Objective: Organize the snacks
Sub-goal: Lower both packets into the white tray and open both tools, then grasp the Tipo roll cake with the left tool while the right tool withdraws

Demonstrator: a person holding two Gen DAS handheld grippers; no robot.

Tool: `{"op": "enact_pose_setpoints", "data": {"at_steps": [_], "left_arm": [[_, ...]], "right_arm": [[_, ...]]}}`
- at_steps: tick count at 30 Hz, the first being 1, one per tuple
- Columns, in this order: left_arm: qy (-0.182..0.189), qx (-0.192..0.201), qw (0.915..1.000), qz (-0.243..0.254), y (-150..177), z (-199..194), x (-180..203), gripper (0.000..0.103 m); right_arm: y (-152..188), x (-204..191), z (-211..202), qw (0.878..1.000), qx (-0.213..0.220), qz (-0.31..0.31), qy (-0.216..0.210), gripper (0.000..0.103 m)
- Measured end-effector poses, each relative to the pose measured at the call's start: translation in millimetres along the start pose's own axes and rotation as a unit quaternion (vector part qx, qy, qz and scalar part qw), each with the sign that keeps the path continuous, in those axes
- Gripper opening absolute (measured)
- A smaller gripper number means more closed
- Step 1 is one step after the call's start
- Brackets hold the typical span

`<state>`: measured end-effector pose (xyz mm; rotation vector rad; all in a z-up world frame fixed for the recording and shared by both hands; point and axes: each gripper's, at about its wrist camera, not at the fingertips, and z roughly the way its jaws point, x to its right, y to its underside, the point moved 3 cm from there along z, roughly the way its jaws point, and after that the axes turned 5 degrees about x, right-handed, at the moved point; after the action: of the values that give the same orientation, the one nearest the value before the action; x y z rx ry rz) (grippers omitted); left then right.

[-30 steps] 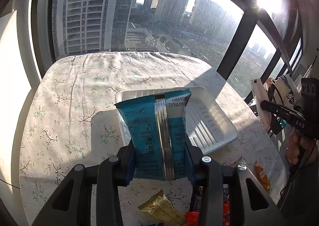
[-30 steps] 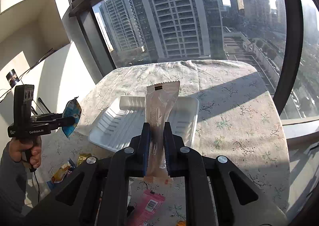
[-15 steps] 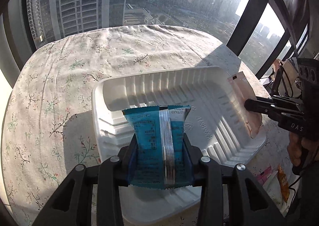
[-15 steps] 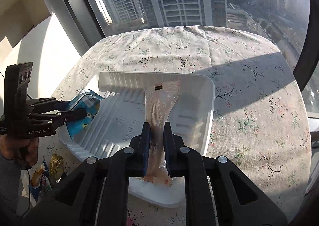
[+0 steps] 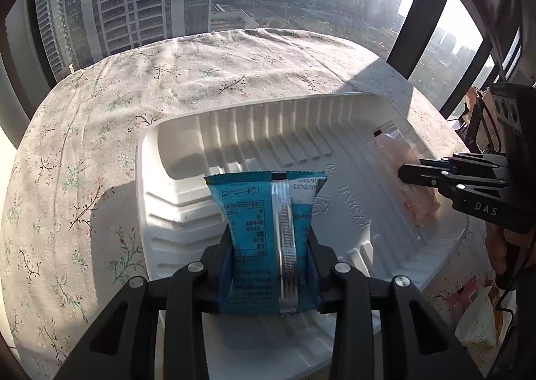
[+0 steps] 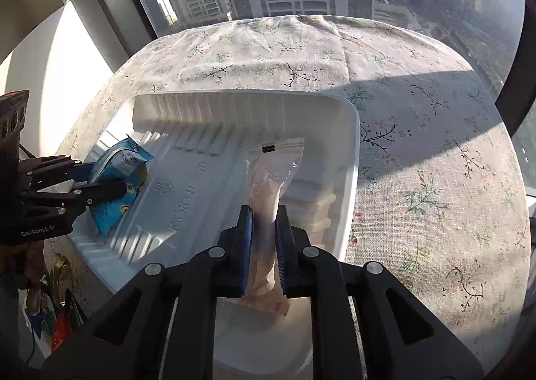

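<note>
My left gripper (image 5: 269, 239) is shut on a blue snack packet (image 5: 264, 222) and holds it over the near left part of the white ribbed tray (image 5: 254, 125). My right gripper (image 6: 263, 222) is shut on a clear pinkish snack packet (image 6: 268, 185) and holds it over the tray's right part (image 6: 348, 159). In the left wrist view the right gripper (image 5: 405, 175) comes in from the right with its clear packet (image 5: 402, 159). In the right wrist view the left gripper (image 6: 120, 189) shows at the left with the blue packet (image 6: 117, 175).
The tray lies on a round table with a flowered cloth (image 5: 100, 132) next to tall windows. Loose snack packets lie by the table's near edge, below the tray (image 5: 475, 323) (image 6: 50, 313). A dark window post (image 5: 425, 18) stands behind the table.
Both grippers have moved forward and lower with their packets, from short of the tray to over its inside. Both have stayed shut.
</note>
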<state>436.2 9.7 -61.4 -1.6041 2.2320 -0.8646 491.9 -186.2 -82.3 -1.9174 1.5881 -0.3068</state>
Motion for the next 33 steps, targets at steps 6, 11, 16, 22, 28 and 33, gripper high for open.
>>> {"op": "enact_pose_setpoints", "data": {"at_steps": [6, 11, 16, 22, 28, 33], "left_arm": [[-0.015, 0.006, 0.9999, -0.004, 2, -1, -3, 0.056], [-0.008, 0.036, 0.9991, -0.020, 1, -26, -8, 0.072], [-0.008, 0.077, 0.9966, -0.029, 8, -72, -13, 0.088], [-0.031, 0.107, 0.9937, -0.014, 47, -132, -8, 0.103], [-0.052, 0.107, 0.9929, 0.000, 116, -170, -2, 0.103], [-0.071, 0.096, 0.9927, -0.021, 170, -182, -1, 0.103]], "right_arm": [[-1, 2, 3, 1.000, 0.003, 0.000, 0.002, 0.016], [-2, 2, 0, 1.000, 0.001, 0.001, -0.008, 0.025], [-6, 1, -26, 0.999, 0.031, 0.000, -0.009, 0.049], [-12, -5, -115, 0.990, 0.140, -0.026, 0.001, 0.079], [29, -12, -213, 0.968, 0.246, -0.022, -0.038, 0.090], [99, -32, -253, 0.960, 0.270, -0.019, -0.068, 0.091]]}}
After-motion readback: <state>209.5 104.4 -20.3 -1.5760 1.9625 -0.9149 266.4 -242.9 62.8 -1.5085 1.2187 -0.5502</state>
